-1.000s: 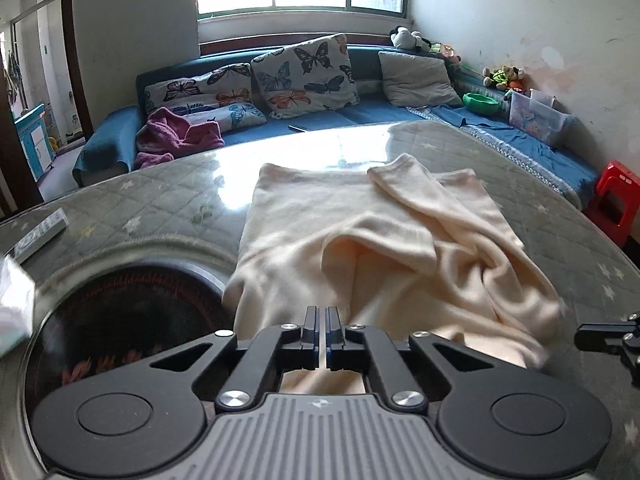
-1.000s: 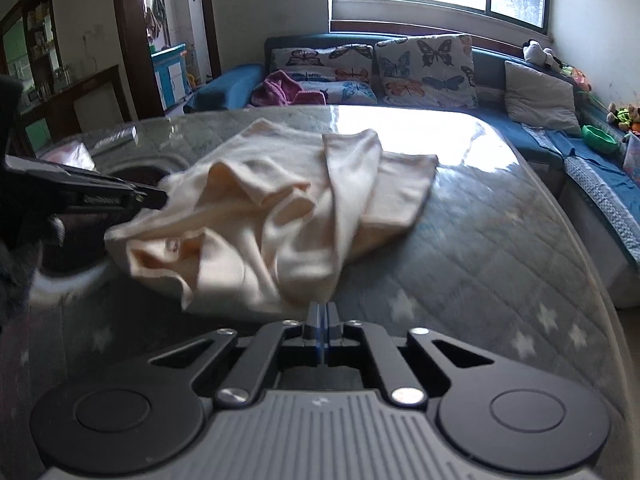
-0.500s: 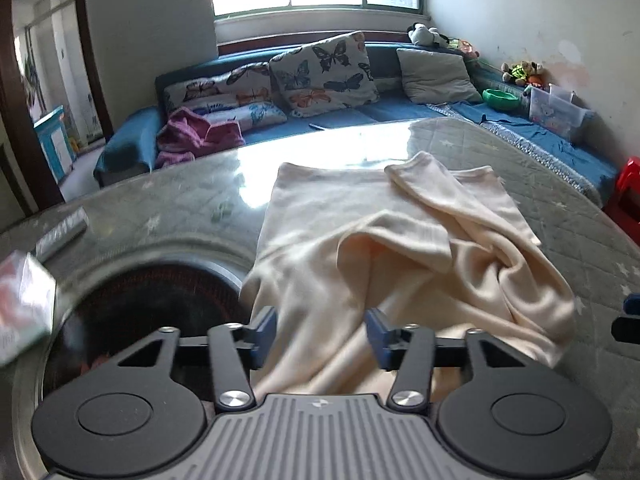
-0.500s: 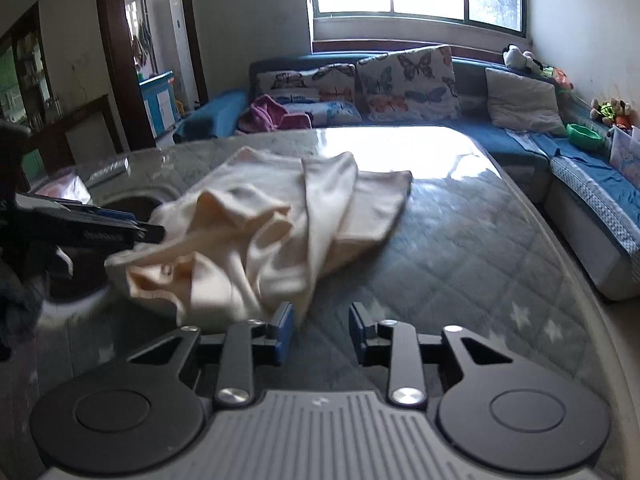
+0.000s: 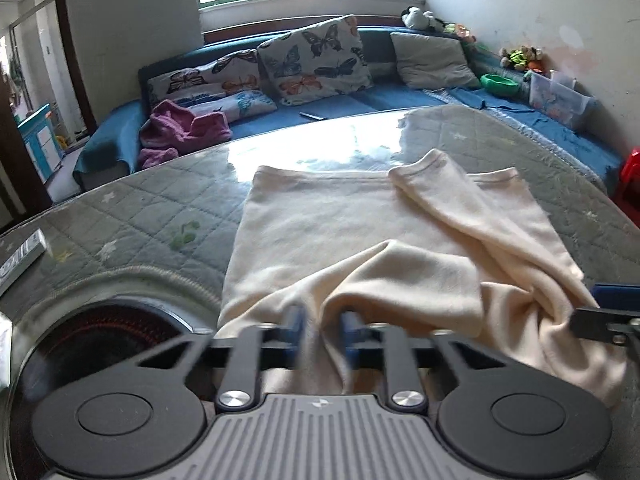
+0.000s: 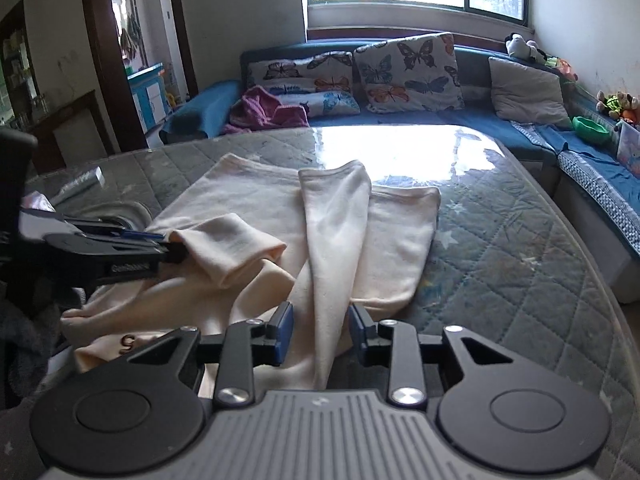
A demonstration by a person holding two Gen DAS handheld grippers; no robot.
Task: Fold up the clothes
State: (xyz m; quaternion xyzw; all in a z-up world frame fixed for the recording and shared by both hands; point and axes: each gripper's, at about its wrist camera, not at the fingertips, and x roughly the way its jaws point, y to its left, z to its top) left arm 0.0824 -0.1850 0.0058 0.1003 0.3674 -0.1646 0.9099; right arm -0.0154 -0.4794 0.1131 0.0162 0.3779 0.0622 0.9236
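Observation:
A cream long-sleeved garment lies crumpled on the quilted table top; it also shows in the right wrist view. One sleeve lies lengthwise over the body. My left gripper is open, its jaws on either side of a raised fold at the garment's near edge. My right gripper is open, its jaws on either side of the sleeve's near end. The left gripper shows at the left of the right wrist view, touching a folded cuff.
A round dark recess sits in the table at the near left. A remote lies at the left edge. A blue sofa with butterfly cushions and a pink garment stands beyond. A red stool stands at right.
Both grippers went from shut to open, then moved forward over the garment. Cloth now lies between each pair of jaws.

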